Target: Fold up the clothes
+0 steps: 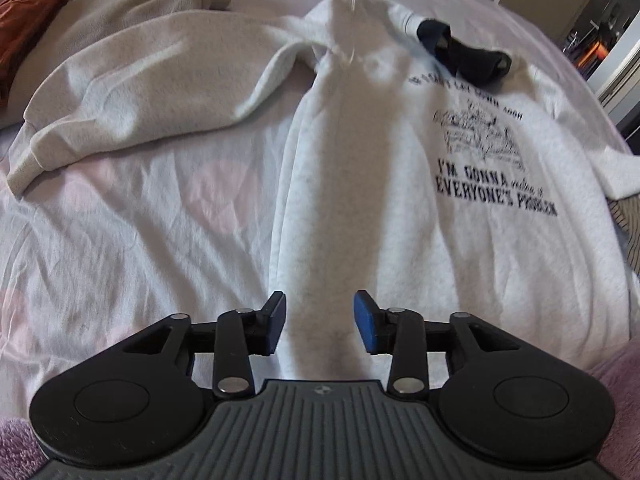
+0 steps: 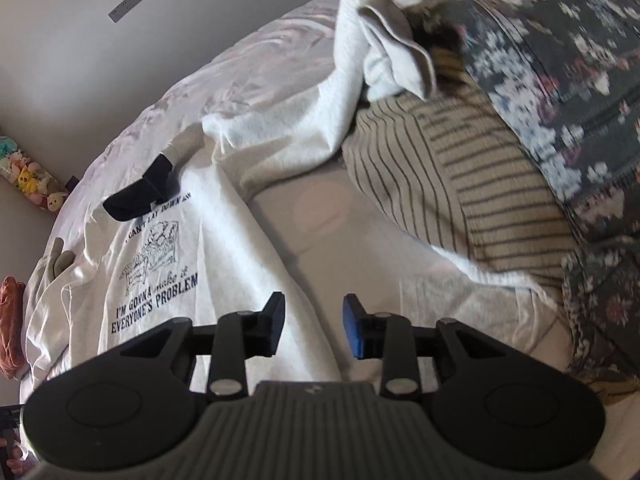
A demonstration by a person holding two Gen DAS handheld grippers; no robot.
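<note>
The white sweatshirt [image 1: 460, 208] lies front-up across the bed [image 1: 120, 240], its printed chest facing the ceiling and its hem toward the near edge, laid out flat so it can be folded. The left gripper [image 1: 320, 322] hangs above the garment's side edge with its jaws parted and nothing pinched between them; cloth shows in the gap, but the pads do not press on it. The right gripper [image 2: 314, 326] is likewise released, empty, over the opposite side edge where sweatshirt meets sheet. One sleeve [image 1: 132, 92] is spread out toward the far corner of the bed, while the other sleeve [image 2: 360, 60] runs up onto the striped pillow [image 2: 460, 184] beside the flowered cover [image 2: 560, 60], so neither is tucked in yet. A dark sock [image 1: 460, 50] rests on the collar area and will probably need moving before the body is folded over. The next sensible grip, judging by this layout, is a sleeve or a side seam
</note>
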